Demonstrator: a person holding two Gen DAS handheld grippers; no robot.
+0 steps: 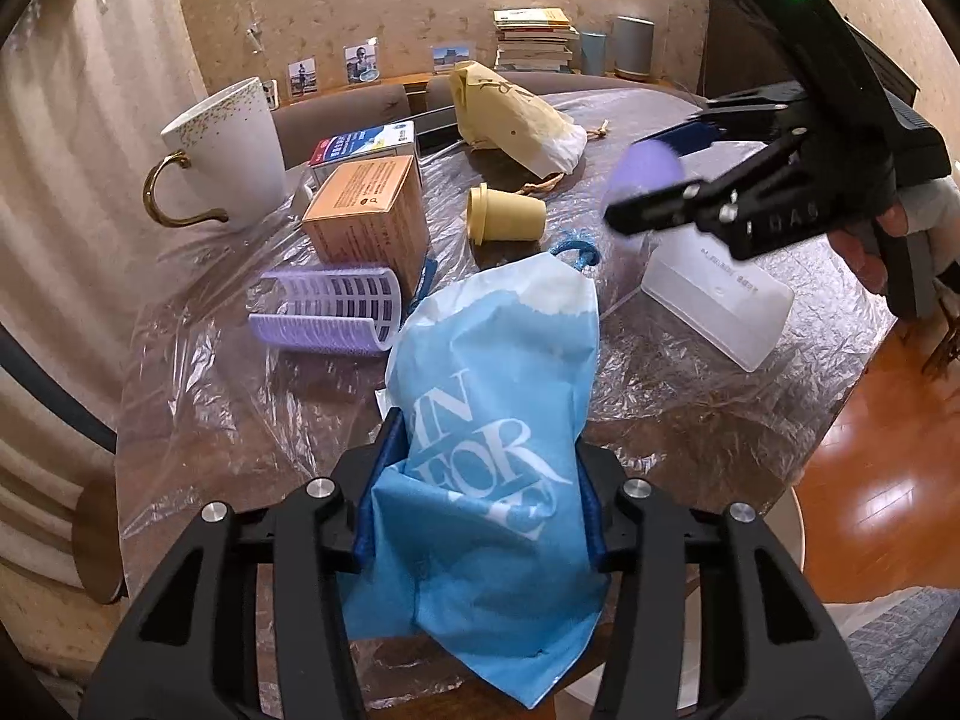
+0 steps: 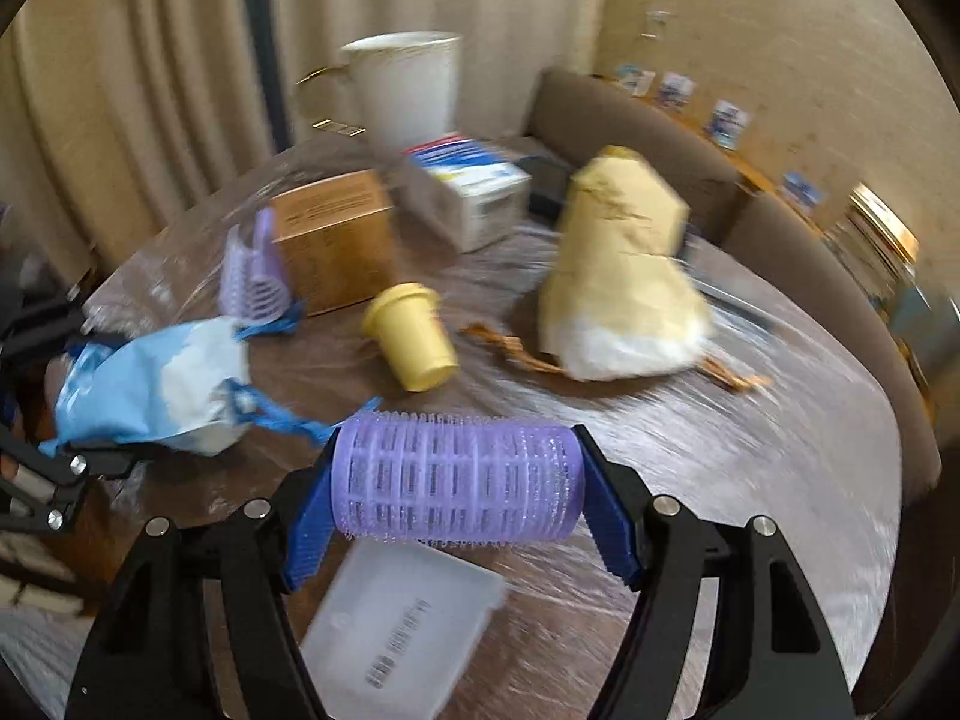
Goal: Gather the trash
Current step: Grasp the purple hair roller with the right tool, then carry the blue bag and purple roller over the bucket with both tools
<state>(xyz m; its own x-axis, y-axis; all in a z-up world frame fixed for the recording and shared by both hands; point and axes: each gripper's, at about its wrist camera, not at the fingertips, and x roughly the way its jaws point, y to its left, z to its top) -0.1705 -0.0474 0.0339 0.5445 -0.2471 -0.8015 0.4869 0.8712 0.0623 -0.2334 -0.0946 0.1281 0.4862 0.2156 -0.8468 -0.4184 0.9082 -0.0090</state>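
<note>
Pinching the blue paper bag (image 1: 486, 468) between its blue pads, the left gripper (image 1: 480, 498) is closed tight on the crumpled body of the bag, whose cord handle (image 1: 577, 253) trails off ahead of the fingertips. The right gripper (image 2: 459, 501) has a purple hair roller (image 2: 456, 477) crosswise between its fingers, one pad against each end (that view is blurred, yet the contact at both ends is plain).

Ahead of the left gripper, past the bag's far end, a yellow plastic cup (image 1: 506, 215) lies on its side on the plastic-covered table (image 1: 690, 396). Ahead and left of it a split purple roller (image 1: 327, 311) lies just beside an orange box (image 1: 367, 217), with a white mug (image 1: 225, 150) farther off to the left. A tan paper bag (image 1: 510, 114) sits well beyond the cup. Directly beneath the right gripper lies a clear plastic lid (image 2: 402, 624), flat on the table.
</note>
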